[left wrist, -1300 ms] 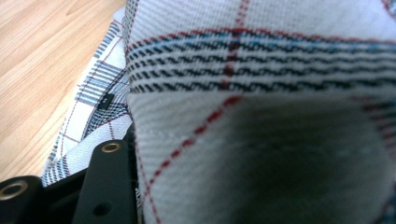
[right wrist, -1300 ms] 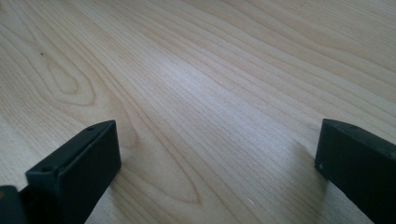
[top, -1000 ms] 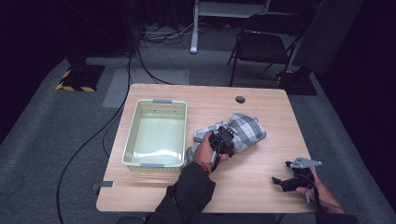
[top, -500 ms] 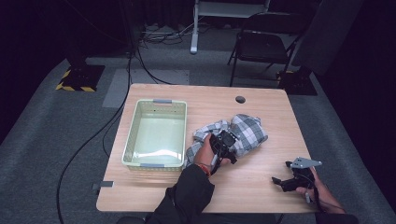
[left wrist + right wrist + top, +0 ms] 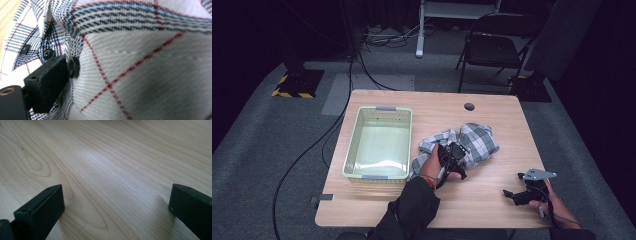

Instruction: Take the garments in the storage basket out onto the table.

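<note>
A crumpled white plaid shirt (image 5: 477, 141) lies on the wooden table (image 5: 492, 110), to the right of a pale green basket (image 5: 377, 108). My left gripper (image 5: 455, 153) rests on the shirt's near edge. In the left gripper view one black fingertip (image 5: 47, 82) lies against the shirt (image 5: 140, 62) beside a dark button (image 5: 48, 53), and cloth hides the other jaw. Its jaws have just been opening, with shirt fabric still lying loosely between them. My right gripper (image 5: 513, 194) rests near the table's front right corner, its jaws wide apart over bare wood (image 5: 112, 157) with nothing between them.
The basket holds nothing. A small round cable hole (image 5: 469, 106) sits near the table's far edge. Beyond the table stand a folding chair (image 5: 494, 50) and cables on the grey floor.
My left gripper has shifted slightly right on the shirt, and the cloth around it has settled a little. The right gripper has not moved.
</note>
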{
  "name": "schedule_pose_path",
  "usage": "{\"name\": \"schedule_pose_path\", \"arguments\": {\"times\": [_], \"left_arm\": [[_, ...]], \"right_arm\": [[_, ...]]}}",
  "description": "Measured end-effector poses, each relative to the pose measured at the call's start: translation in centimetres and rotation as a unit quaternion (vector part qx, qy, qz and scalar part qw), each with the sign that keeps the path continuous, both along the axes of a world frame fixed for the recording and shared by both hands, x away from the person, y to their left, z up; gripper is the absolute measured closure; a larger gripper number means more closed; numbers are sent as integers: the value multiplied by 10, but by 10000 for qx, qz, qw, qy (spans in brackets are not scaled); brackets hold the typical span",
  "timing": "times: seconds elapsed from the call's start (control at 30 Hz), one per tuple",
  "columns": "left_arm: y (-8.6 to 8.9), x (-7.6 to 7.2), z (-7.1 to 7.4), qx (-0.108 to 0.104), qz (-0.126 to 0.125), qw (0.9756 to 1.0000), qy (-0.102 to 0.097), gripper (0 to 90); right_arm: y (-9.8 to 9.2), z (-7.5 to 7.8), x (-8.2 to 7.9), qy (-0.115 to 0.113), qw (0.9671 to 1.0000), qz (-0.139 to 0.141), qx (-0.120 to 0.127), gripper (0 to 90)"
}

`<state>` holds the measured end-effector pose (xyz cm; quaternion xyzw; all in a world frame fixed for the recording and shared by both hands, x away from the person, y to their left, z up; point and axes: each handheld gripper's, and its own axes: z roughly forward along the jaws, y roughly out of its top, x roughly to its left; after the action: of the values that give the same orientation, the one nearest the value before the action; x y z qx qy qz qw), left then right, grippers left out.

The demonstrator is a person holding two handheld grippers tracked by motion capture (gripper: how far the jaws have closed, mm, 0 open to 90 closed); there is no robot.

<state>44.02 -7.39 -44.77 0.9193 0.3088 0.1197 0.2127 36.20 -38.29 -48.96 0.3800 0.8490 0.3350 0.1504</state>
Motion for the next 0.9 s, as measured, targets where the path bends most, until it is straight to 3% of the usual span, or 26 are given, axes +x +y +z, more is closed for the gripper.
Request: {"name": "schedule_pose_path", "arguments": {"times": [0.6,0.9], "left_arm": [[8,-7,5,-34,-304,9994,-141,53],[12,-12,11,165,-423,9986,-272,41]], "right_arm": [[0,0,0,-4,10000,1,-2,4],[0,0,0,-5,10000,0,-3,4]]}}
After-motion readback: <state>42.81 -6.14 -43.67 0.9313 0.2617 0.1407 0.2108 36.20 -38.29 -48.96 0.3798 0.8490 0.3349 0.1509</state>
